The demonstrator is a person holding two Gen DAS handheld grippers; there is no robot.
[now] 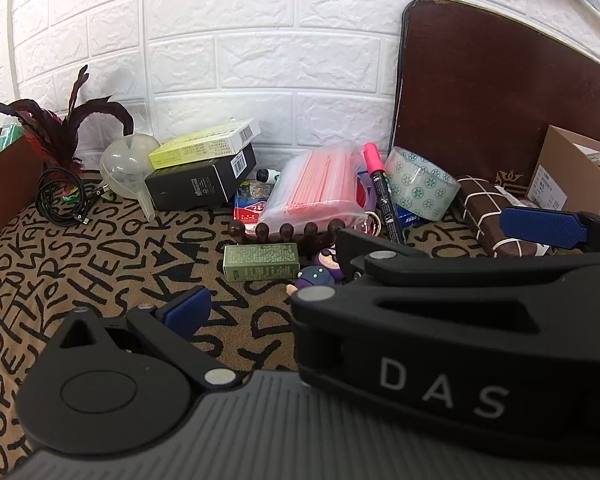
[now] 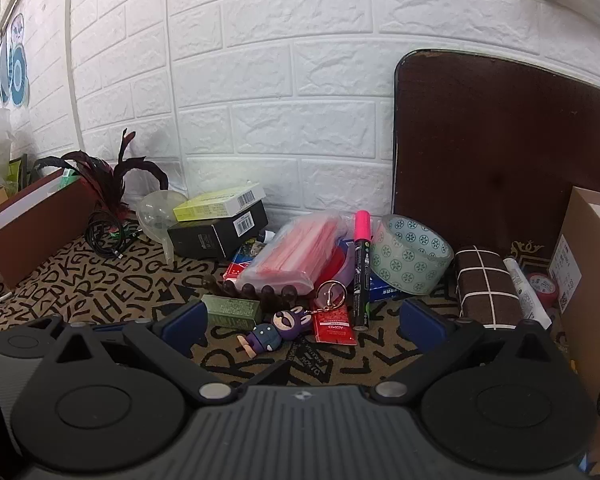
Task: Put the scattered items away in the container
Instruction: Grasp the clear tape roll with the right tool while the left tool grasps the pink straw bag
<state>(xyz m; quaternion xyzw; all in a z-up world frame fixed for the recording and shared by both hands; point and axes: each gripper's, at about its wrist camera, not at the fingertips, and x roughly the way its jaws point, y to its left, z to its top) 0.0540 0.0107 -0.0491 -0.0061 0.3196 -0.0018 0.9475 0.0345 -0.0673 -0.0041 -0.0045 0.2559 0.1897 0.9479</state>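
Right gripper (image 2: 300,320) hangs wide open with nothing in it, low over the keychain (image 2: 274,330), which lies flat between a green box (image 2: 232,311) and a red packet (image 2: 335,324). Left gripper (image 1: 384,256) is spread empty too. Behind: marker (image 2: 361,264), tape (image 2: 410,258), carton (image 2: 580,280) at right. Letter-print mat (image 2: 112,284), white brick wall (image 2: 280,100).

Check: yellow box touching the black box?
Touching. Right wrist view shows the yellow box lying tilted on top of the black box, with no gap between them.
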